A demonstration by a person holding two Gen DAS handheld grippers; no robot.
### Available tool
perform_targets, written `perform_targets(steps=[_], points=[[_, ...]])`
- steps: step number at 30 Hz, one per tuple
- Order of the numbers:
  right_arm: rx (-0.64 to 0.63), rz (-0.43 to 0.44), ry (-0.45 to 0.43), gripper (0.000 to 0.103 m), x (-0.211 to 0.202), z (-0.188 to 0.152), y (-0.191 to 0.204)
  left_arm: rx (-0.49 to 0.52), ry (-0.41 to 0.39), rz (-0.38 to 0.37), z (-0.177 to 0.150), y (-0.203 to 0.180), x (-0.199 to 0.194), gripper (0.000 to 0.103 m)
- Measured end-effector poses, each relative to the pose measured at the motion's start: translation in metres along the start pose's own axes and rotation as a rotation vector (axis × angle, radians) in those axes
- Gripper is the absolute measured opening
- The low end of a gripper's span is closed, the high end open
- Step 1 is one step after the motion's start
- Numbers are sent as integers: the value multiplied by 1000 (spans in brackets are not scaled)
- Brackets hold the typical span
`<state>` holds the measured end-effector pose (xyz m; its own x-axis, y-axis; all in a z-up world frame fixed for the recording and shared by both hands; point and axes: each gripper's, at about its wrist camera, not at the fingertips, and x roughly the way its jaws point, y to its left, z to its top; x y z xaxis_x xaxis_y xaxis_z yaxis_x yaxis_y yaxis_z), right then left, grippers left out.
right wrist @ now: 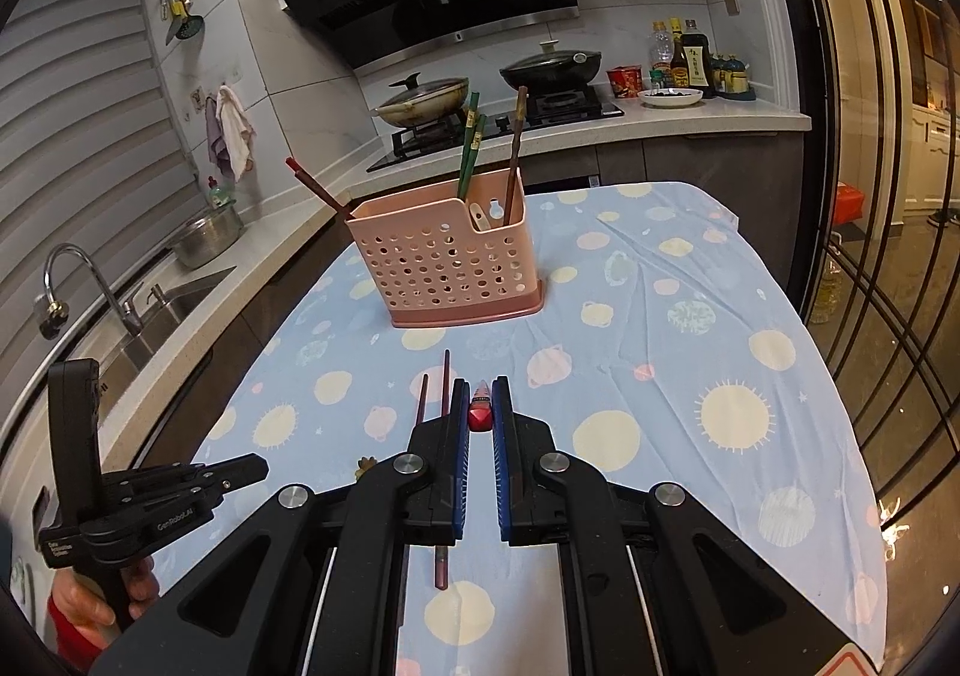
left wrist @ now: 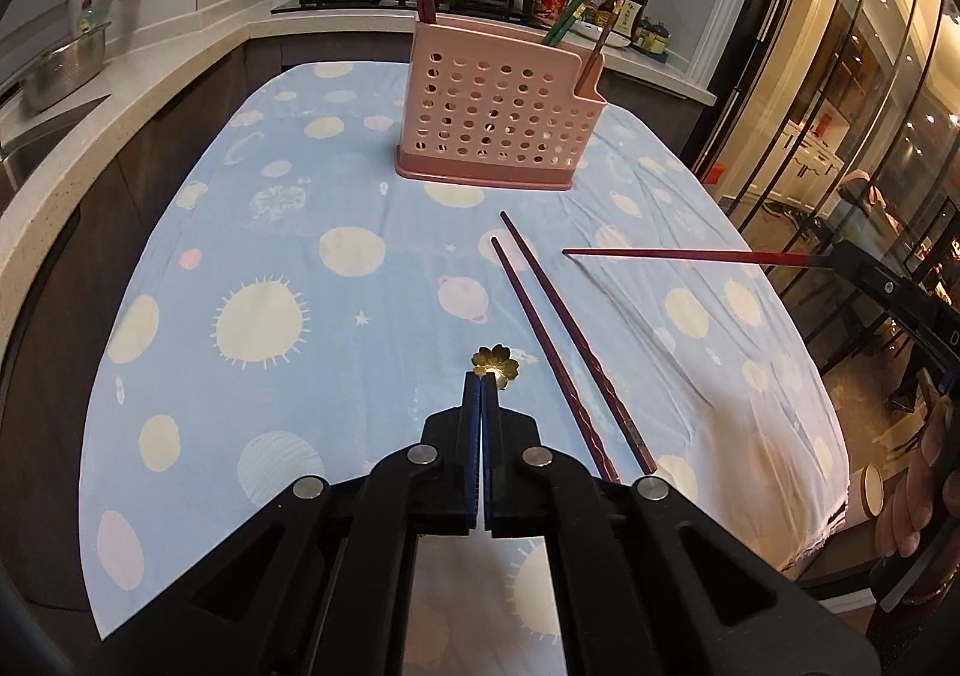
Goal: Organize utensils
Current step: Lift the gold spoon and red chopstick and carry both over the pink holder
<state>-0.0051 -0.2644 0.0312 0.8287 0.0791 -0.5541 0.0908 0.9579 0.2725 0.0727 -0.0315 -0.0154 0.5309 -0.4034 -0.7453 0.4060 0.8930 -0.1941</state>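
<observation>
Left wrist view: right hand-held gripper (left wrist: 834, 256) clamps red chopstick (left wrist: 678, 255) level, tip pointing left.

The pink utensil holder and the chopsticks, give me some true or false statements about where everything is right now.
1. The pink utensil holder stands upright on the blue patterned tablecloth. True.
2. The right gripper is shut on a red chopstick. True.
3. Four dark chopsticks lie on the cloth. False: two dark chopsticks lie side by side there.
4. The green chopsticks lie flat on the cloth. False: they stand in the holder.
5. The left gripper is wide open. False: its fingers are closed together, with a gold flower-shaped piece at their tips.
</observation>
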Motion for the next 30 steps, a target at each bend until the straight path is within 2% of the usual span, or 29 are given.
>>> perform_targets(steps=[2, 4, 5, 6, 9, 12, 17, 19, 20, 23, 24, 30], points=[[0, 0, 4, 7, 0, 0, 0, -2, 18, -2, -5, 1, 5, 2], [3, 0, 12, 7, 1, -1, -1, -7, 52, 6, -16, 5, 12, 13], [5, 1, 17, 7, 2, -2, -2, -15, 68, 14, -22, 7, 17, 24], [7, 1, 22, 7, 3, -4, -2, -19, 82, 21, -29, 9, 20, 30], [9, 4, 34, 7, 4, -9, -2, -28, 123, 32, -44, 13, 32, 30], [4, 7, 43, 7, 5, -13, 1, -49, 147, 29, -52, 18, 40, 30], [1, 5, 43, 7, 5, -14, 4, -59, 135, 27, -54, 20, 40, 29], [2, 3, 42, 7, 4, -15, 4, -54, 133, 29, -54, 20, 40, 24], [2, 3, 43, 7, 4, -15, 4, -49, 135, 32, -55, 20, 40, 12], [1, 3, 42, 7, 4, -15, 4, -47, 144, 13, -57, 18, 38, 9], [1, 4, 42, 7, 4, -15, 4, -44, 144, 7, -57, 18, 37, 2], [-2, 3, 32, 7, 0, -15, 4, -38, 105, -1, -46, 15, 21, 1]])
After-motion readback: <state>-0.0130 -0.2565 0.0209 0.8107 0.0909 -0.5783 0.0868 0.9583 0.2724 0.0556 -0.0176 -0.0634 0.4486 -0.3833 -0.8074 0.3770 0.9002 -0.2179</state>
